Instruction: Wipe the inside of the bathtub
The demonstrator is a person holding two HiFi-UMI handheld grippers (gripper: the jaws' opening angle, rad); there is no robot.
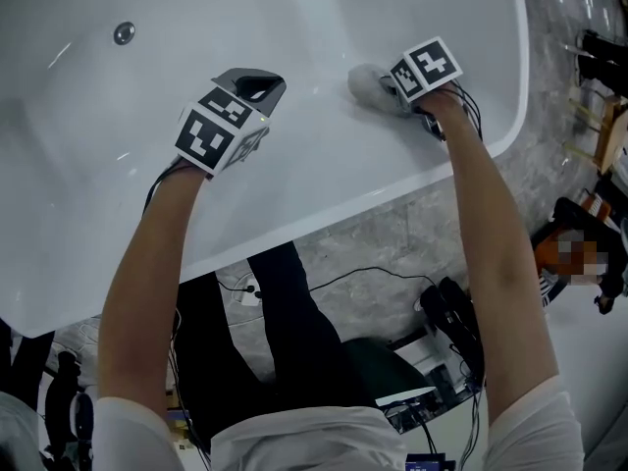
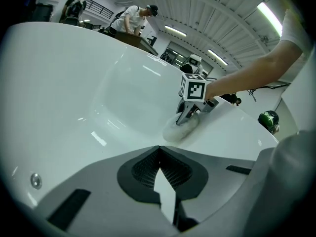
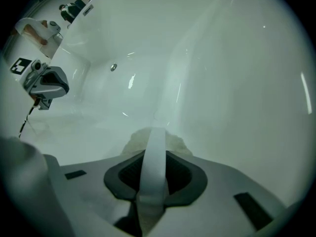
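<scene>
In the white bathtub [image 1: 324, 180], right tongs [image 1: 389, 88] clamp the cloth [image 1: 363, 81].

Glossy white bathtub [image 1: 314, 170] w/ smooth curved walls and a rounded rim, seen from above. Light streaks reflect off its inside. A small round metal fitting [image 1: 124, 33] sits in the inner wall, top left. A pale grey fluffy wiping pad [image 1: 363, 83] w/ a white band across it lies pressed against the inner wall nr the rim, at right, clamped in the right gripper [image 1: 381, 86].
</scene>
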